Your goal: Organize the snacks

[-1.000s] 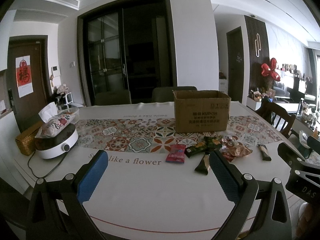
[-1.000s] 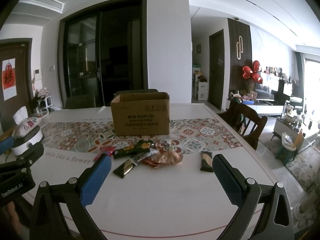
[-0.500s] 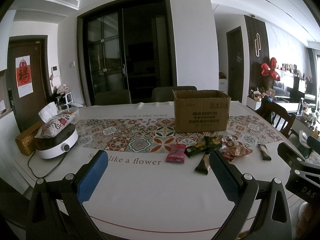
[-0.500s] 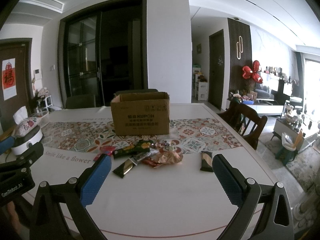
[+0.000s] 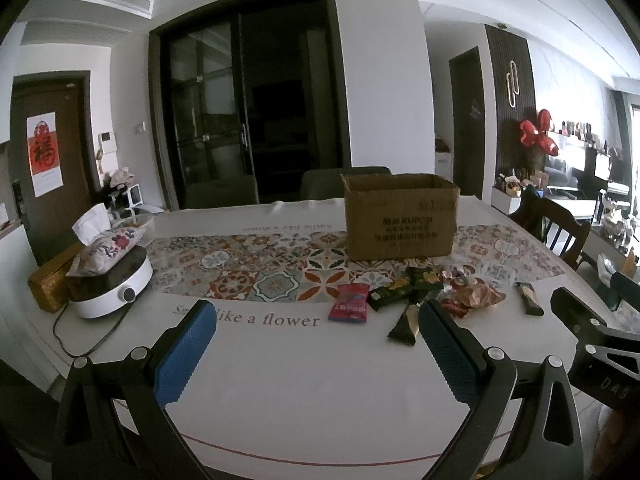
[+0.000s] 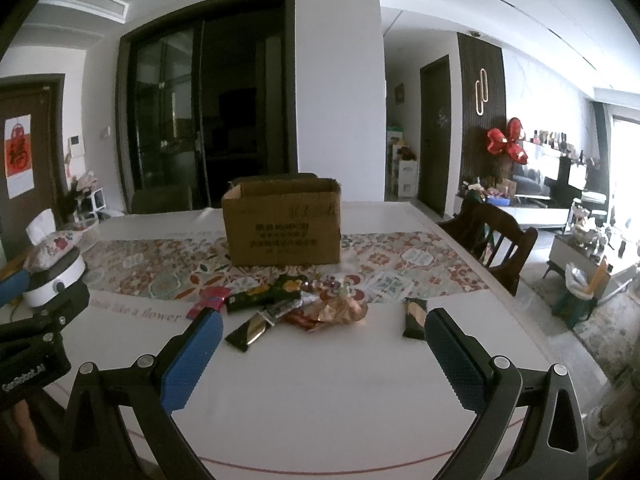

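Left gripper point(image 5: 316, 320) and right gripper point(image 6: 323, 332) both hung over the near edge of the table point(image 6: 320, 392), jaws spread wide, nothing between the blue pads. Snack packets point(image 6: 296, 304) lay in a loose heap on the tablecloth, just in front of the open cardboard box point(image 6: 282, 226). One dark bar point(image 6: 414, 318) lay apart, right of the heap. A red packet point(image 5: 349, 303) sat at its left edge.

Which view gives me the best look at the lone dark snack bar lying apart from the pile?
Right wrist view: the dark snack bar lies near centre, almost whole. In the left wrist view it sits farther right, smaller and foreshortened.
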{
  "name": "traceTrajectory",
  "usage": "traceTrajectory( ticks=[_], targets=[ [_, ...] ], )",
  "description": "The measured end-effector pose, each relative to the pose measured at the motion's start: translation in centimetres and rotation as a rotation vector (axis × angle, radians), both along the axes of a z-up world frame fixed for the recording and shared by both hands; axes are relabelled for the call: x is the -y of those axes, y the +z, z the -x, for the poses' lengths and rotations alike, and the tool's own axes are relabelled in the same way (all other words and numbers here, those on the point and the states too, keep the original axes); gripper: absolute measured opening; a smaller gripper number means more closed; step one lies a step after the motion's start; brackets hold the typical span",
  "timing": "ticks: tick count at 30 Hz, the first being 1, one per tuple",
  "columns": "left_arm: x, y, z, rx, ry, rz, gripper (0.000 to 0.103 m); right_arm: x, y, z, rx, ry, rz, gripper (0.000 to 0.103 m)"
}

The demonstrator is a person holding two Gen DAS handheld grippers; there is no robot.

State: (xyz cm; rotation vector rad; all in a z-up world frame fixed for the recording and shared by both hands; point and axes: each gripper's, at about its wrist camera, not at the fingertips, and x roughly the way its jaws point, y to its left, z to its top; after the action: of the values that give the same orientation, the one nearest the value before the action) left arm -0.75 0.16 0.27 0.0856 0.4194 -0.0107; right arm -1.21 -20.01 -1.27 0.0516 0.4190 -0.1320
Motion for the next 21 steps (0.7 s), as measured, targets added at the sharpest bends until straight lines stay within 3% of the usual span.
traceTrajectory(
  ticks=[12, 21],
  targets=[
    [1.9, -2.1, -3.8, -0.076, -0.076, -0.045, 0.094, 0.5, -3.0, -3.1, -0.057, 0.046, -0.005, 0.102],
    [3.6, -4.7, -7.9, -0.164, -0.148, -0.066, 0.085, 0.8, -6.3, -7.0, -0.158, 0.099, -0.011, 0.089]
  ],
)
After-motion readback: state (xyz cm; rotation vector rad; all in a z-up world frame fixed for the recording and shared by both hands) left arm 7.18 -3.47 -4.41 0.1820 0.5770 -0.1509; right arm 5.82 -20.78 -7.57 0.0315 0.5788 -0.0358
